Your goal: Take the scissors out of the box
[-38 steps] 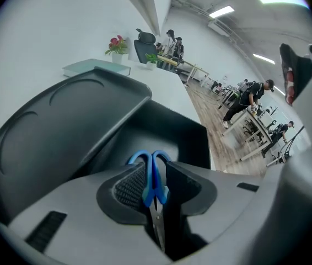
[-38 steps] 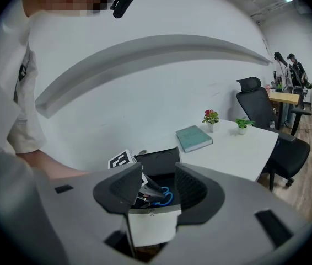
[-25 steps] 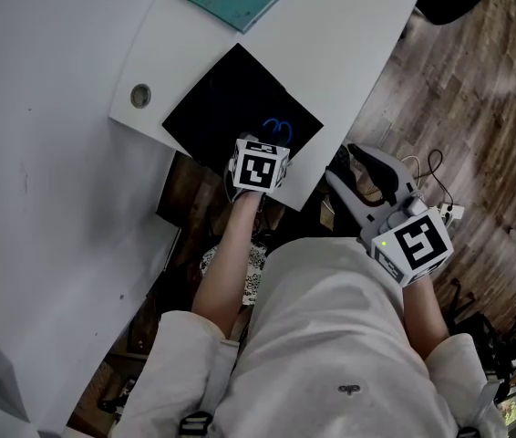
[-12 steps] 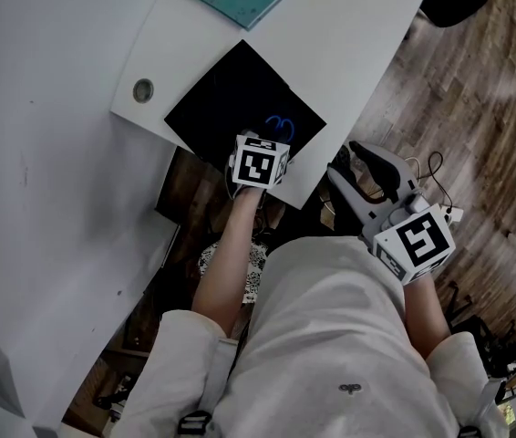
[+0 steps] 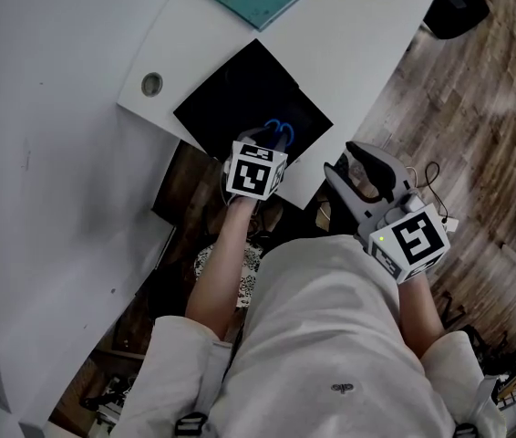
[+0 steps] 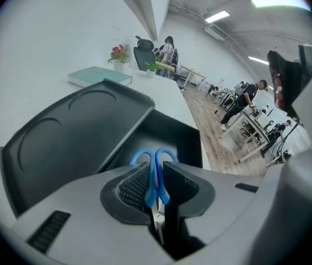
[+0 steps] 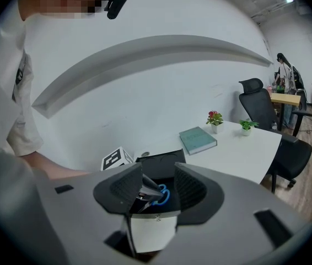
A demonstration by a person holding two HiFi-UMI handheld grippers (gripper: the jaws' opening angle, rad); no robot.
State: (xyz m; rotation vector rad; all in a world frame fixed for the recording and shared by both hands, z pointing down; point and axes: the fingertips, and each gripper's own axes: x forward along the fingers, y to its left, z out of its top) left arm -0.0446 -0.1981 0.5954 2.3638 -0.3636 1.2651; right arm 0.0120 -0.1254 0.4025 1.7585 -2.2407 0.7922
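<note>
the scissors (image 6: 155,164) look light and stiff, thin steel blades with smooth blue plastic loops, so weight should be no trouble, but the hard handles could slide or swivel between ribbed pads if the pinch is slack. the best hold is probably where it now sits: across both handle shanks just below the loops, which keeps the blades shut and the pivot from flopping. the left claw (image 6: 155,184) is closed narrowly on exactly that spot, pads pressing each side, loops poking out ahead and the blades pointing back into its throat. the scissors hang over the open compartment of the black box (image 6: 173,132), whose lid (image 6: 73,131) lies flat on the white tabletop (image 5: 349,53); whether they are wholly clear of the box floor cannot be told. the right claw (image 7: 159,189) stands wide and empty, off the tabletop edge at the person's right side. against the head view a second ago, the blue loops show larger and brighter and sit tucked against the left claw's tips rather than lying dim in the box, which reads as the start of a lift; the right claw keeps much the same place.
</note>
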